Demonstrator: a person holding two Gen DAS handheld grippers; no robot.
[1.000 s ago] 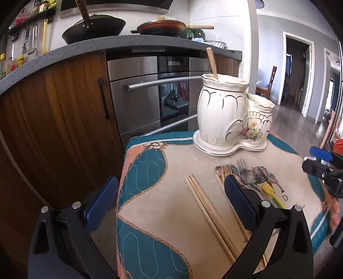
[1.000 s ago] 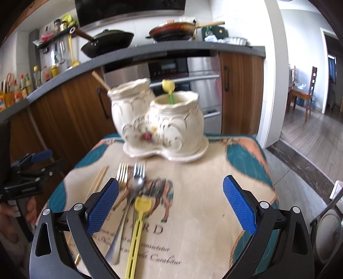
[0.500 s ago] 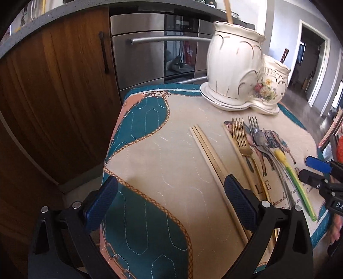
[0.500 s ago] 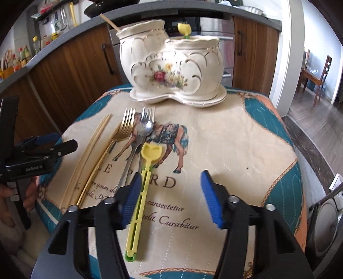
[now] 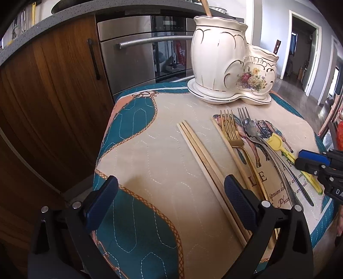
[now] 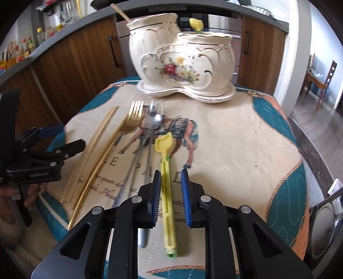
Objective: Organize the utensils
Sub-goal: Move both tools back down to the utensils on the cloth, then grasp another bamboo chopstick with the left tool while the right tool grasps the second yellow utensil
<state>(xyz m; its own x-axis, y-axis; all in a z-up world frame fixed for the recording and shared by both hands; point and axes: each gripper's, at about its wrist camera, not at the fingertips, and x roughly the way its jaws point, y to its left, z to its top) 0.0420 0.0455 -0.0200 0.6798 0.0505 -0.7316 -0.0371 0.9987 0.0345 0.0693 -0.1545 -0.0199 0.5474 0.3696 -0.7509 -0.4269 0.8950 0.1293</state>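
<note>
A cream two-pot ceramic utensil holder [image 6: 182, 62] stands at the back of the cloth-covered table; it also shows in the left wrist view [image 5: 229, 64]. Chopsticks [image 5: 205, 158], a gold fork [image 5: 233, 137], a silver fork and spoon [image 6: 150, 128] and a yellow plastic utensil [image 6: 166, 176] lie side by side in front of it. My right gripper [image 6: 171, 178] is partly closed, its blue pads straddling the yellow utensil's handle with small gaps. My left gripper [image 5: 169, 188] is wide open and empty above the table's left part, its right pad near the chopsticks.
Wooden cabinets [image 5: 53, 85] and a steel oven [image 5: 137, 55] stand behind the table. A wooden stick [image 6: 120, 11] and a yellow utensil top [image 6: 196, 23] stick out of the holder. The table's edges drop off left and front. A doorway [image 5: 304, 53] lies to the right.
My right gripper has lowered over the yellow utensil and narrowed from wide open to nearly closed around its handle. My left gripper has tilted down towards the table and stayed open.
</note>
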